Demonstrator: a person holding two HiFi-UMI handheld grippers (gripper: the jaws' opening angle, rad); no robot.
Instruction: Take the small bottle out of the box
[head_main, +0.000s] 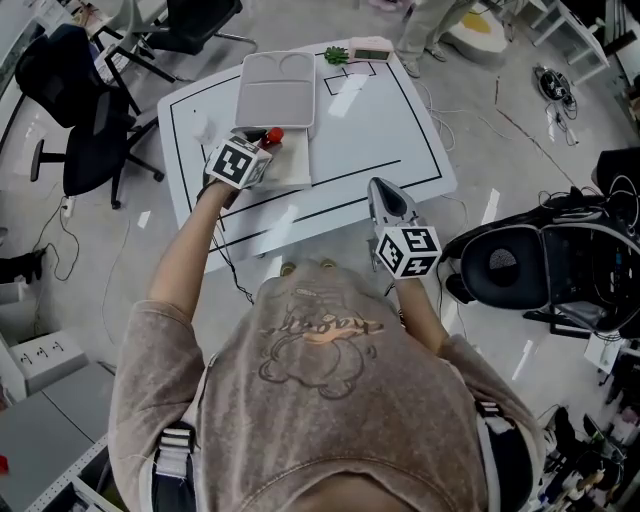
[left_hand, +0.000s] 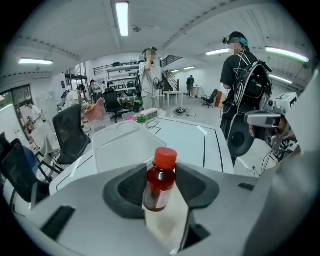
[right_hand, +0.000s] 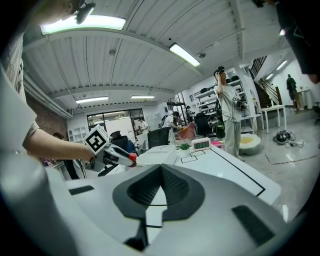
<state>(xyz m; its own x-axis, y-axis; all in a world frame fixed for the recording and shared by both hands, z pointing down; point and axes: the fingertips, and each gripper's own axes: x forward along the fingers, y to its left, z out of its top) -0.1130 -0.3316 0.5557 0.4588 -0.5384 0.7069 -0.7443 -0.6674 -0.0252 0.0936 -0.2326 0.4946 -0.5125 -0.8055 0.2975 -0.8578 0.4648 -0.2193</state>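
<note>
Your left gripper (head_main: 266, 146) squeezed the small bottle (left_hand: 160, 184), held up beside the box (head_main: 278, 92). Your right gripper (right_hand: 160, 192) was closed on nothing. Next, you probably needed to put it down softly.

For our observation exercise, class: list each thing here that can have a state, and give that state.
small bottle: capped, gripped, held above the table.
left gripper: shut on the small bottle.
right gripper: shut, empty.
box: resting on the table; open or closed unclear.
</note>
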